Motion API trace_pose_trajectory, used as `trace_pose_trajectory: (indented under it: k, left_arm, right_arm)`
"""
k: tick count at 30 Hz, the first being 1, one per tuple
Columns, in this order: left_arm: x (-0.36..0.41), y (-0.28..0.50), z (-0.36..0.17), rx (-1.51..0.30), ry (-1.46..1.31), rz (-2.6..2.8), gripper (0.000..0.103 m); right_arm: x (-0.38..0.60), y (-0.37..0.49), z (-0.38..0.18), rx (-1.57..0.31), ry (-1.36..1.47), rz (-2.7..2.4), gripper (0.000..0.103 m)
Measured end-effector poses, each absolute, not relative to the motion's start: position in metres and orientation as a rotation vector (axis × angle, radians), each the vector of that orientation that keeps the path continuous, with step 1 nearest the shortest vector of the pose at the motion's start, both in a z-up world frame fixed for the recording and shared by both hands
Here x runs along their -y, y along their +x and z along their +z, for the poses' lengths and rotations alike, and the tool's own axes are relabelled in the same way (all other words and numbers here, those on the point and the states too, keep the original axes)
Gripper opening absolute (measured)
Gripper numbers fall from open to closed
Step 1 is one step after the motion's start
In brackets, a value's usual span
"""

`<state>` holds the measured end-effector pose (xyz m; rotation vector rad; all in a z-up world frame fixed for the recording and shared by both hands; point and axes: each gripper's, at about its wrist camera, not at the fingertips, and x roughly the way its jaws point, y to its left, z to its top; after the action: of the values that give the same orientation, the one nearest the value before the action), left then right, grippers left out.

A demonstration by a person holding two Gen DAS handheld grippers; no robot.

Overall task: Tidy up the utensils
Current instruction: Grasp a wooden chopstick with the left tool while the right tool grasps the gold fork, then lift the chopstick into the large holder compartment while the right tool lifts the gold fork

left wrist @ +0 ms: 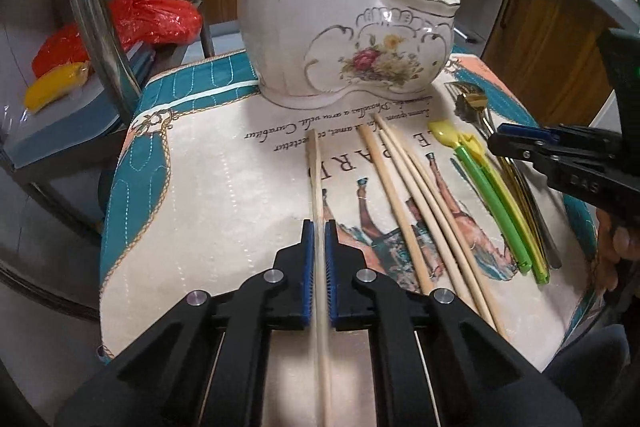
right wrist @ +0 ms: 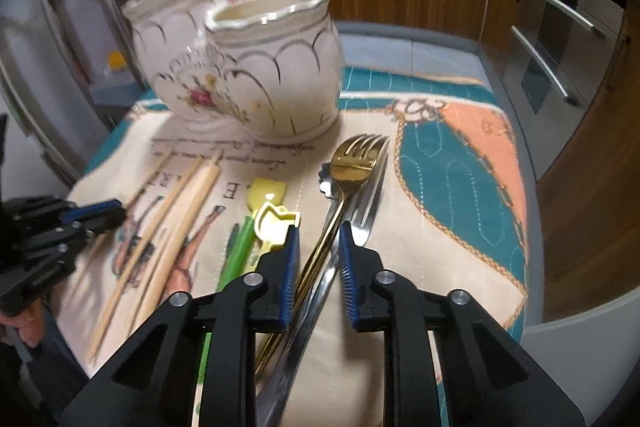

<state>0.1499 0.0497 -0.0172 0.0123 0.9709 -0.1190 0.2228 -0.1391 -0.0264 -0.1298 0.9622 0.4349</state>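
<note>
Left wrist view: left gripper point(left wrist: 319, 227) clamped on one wooden chopstick point(left wrist: 316, 171), flat on printed cloth point(left wrist: 200, 187) before ceramic holder point(left wrist: 320, 27). Right gripper point(right wrist: 319, 231) jaws apart, straddling gold fork point(right wrist: 352, 163) and steel fork point(right wrist: 372, 199) handles.

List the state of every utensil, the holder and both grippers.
Left gripper: shut on one wooden chopstick.
Right gripper: jaws part closed around the gold fork and silver fork, no clear grip.
Other chopsticks: lying loose on the mat.
Green plastic utensils: lying on the mat.
Ceramic holder: upright; the compartment seen from the right wrist is empty.
</note>
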Motion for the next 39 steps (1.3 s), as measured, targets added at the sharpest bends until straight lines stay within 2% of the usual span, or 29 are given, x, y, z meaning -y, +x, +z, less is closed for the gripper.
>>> trace_pose_trajectory:
  k: [10, 22, 33, 39]
  left_arm:
    - [-0.047, 0.175, -0.011, -1.153, 0.134, -0.198, 0.006]
    - [-0.048, 0.196, -0.013, -1.273, 0.256, -0.226, 0.006]
    - [-0.055, 0.188, -0.013, -1.224, 0.222, -0.227, 0.004]
    - [-0.067, 0.167, 0.001, -1.063, 0.099, -0.244, 0.004]
  right_arm:
    - [0.131, 0.240, -0.020, -1.097, -0.220, 0.419, 0.011]
    - [0.132, 0.246, -0.016, -1.226, -0.340, 0.415, 0.008]
    - [0.150, 0.232, 0.002, -1.132, -0.211, 0.503, 0.007]
    - [0.168, 0.207, 0.027, -0.975, -0.157, 0.549, 0.006]
